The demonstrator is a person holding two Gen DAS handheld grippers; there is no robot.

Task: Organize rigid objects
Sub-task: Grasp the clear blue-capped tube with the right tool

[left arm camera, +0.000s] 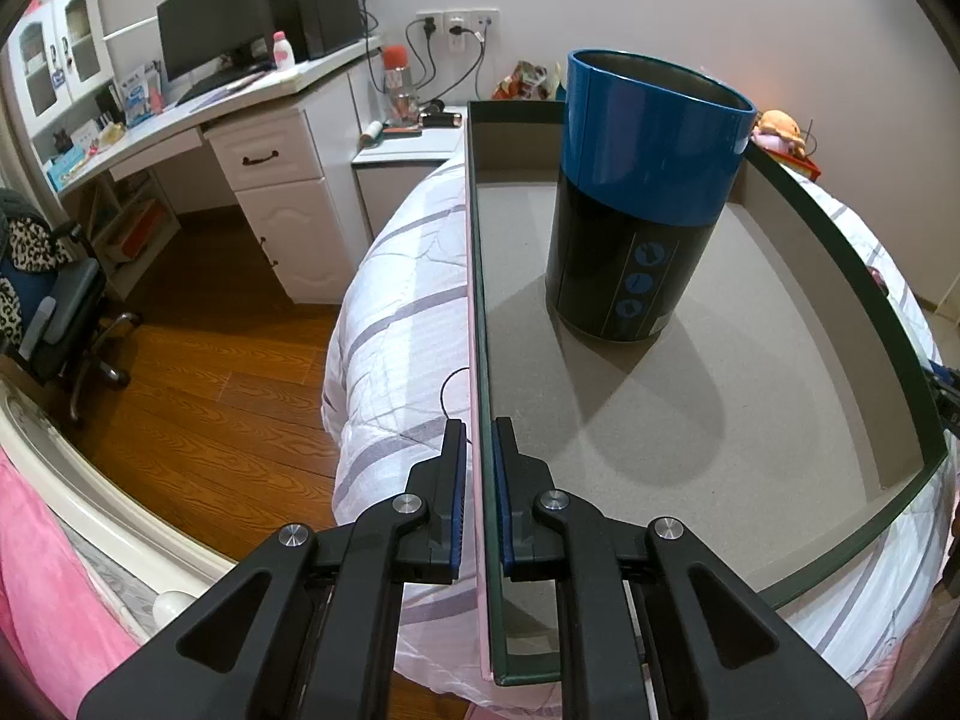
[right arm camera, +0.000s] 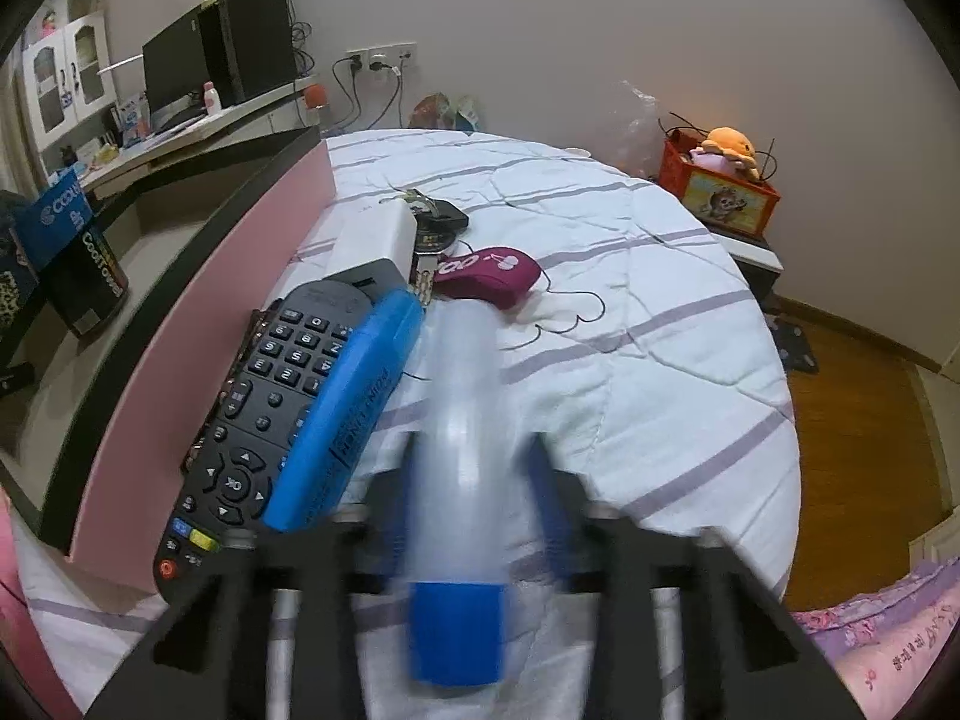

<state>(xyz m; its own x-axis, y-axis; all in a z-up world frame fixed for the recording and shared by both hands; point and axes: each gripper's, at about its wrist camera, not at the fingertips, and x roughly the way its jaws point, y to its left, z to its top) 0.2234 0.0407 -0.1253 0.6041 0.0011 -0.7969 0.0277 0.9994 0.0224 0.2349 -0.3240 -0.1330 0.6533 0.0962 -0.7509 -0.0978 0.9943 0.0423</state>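
Note:
My left gripper [left arm camera: 478, 450] is shut on the pink side wall [left arm camera: 478, 360] of a shallow box that rests on the bed. A blue and black open canister [left arm camera: 642, 192] stands upright inside the box. In the right wrist view, a clear bottle with a blue cap [right arm camera: 459, 480] lies between the blurred fingers of my right gripper [right arm camera: 465, 468]; I cannot tell whether the jaws grip it. A black remote [right arm camera: 264, 402], a blue case [right arm camera: 354, 408], a white charger [right arm camera: 375, 240], keys [right arm camera: 441, 219] and a magenta case [right arm camera: 489, 270] lie on the quilt beside the box's pink wall [right arm camera: 198, 336].
The white striped quilt [right arm camera: 630, 312] covers the bed. A desk with a monitor [left arm camera: 204, 30] and drawers stands at the left, with an office chair [left arm camera: 54, 312] on the wooden floor. A red box with plush toys [right arm camera: 720, 180] sits by the far wall.

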